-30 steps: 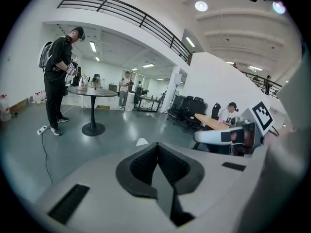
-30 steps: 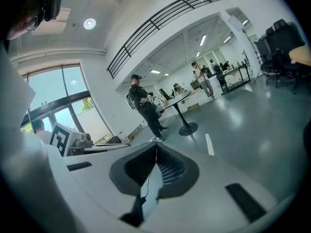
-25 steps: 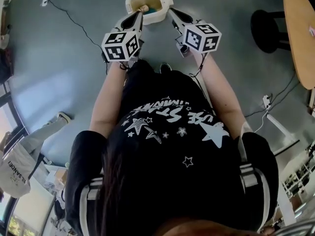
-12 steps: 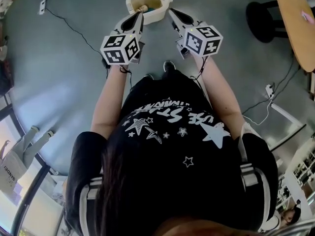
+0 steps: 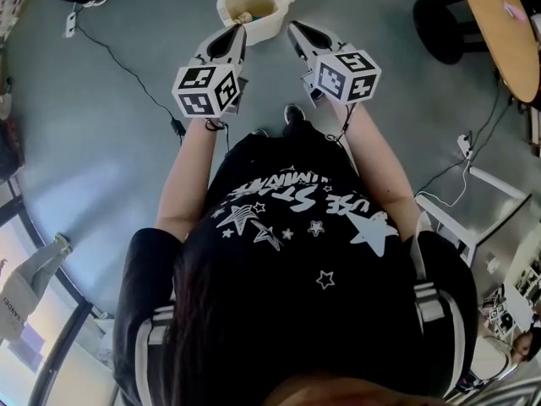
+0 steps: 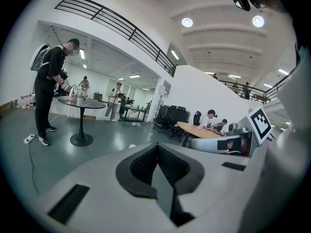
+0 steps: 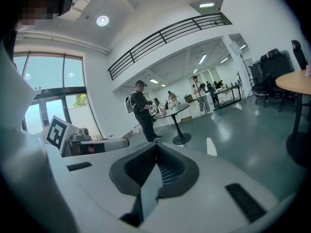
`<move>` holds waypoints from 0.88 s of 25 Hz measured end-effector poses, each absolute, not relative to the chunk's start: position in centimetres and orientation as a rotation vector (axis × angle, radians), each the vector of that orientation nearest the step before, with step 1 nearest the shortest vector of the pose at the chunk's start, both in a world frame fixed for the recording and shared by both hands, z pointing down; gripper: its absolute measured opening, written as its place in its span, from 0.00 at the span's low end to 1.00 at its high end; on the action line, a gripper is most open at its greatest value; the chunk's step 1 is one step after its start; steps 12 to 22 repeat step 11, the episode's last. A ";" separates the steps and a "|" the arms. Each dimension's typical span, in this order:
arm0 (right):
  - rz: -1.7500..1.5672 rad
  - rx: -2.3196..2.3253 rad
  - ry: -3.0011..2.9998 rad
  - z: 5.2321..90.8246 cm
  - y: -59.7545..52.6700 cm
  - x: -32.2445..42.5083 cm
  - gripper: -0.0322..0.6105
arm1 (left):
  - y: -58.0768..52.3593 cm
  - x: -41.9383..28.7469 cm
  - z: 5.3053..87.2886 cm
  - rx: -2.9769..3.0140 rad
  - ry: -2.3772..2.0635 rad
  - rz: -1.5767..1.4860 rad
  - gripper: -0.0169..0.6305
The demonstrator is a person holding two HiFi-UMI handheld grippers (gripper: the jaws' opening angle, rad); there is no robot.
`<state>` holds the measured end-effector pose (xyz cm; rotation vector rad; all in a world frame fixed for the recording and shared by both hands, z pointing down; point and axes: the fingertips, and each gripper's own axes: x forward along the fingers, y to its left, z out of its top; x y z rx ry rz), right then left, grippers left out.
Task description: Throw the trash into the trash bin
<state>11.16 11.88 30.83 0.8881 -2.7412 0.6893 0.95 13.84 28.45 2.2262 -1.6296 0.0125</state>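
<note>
Already a tan scrap of trash [image 5: 246, 16] is seen lying inside the open white trash bin [image 5: 272, 25] on the floor, at the top of the head view; nothing is being carried toward it. Compared with a second earlier, little is altered; the left gripper [image 5: 239, 30] and right gripper [image 5: 293, 27] have been drawn slightly toward the body, their tips kept near the bin's front edge; the drop is therefore judged done and a withdrawal begun. Both pairs of fingers [image 6: 143, 166] are pressed together with nothing between them; the same is shown for the right fingers [image 7: 133, 169]. The bin is shown by the head view alone; the gripper views are aimed above it, and only there are a standing person [image 6: 51, 76] at a round table [image 6: 81, 103] and seated people [image 6: 212, 116] seen across the hall.
</note>
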 end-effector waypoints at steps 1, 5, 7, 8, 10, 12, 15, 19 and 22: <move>0.685 0.895 -2.736 30.7 11.9 11.3 0.06 | 13.9 1.0 28.3 2.231 -1.624 0.010 0.04; 0.653 0.914 -2.723 30.3 13.1 11.2 0.06 | 15.2 0.9 27.7 2.254 -1.609 0.000 0.04; 0.647 0.925 -2.720 30.2 14.0 11.0 0.06 | 16.1 0.7 27.5 2.264 -1.601 -0.010 0.04; 0.648 0.932 -2.719 30.3 14.3 10.9 0.06 | 16.5 0.6 27.3 2.268 -1.597 -0.017 0.04; 0.649 0.942 -2.717 30.4 15.0 10.7 0.06 | 17.2 0.3 27.0 2.275 -1.593 -0.033 0.04; 0.650 0.947 -2.716 30.4 15.3 10.7 0.06 | 17.6 0.2 26.8 2.277 -1.592 -0.040 0.04; 0.650 0.947 -2.716 30.4 15.3 10.7 0.06 | 17.6 0.2 26.8 2.277 -1.592 -0.040 0.04; 0.650 0.947 -2.716 30.4 15.3 10.7 0.06 | 17.6 0.2 26.8 2.277 -1.592 -0.040 0.04; 0.650 0.947 -2.716 30.4 15.3 10.7 0.06 | 17.6 0.2 26.8 2.277 -1.592 -0.040 0.04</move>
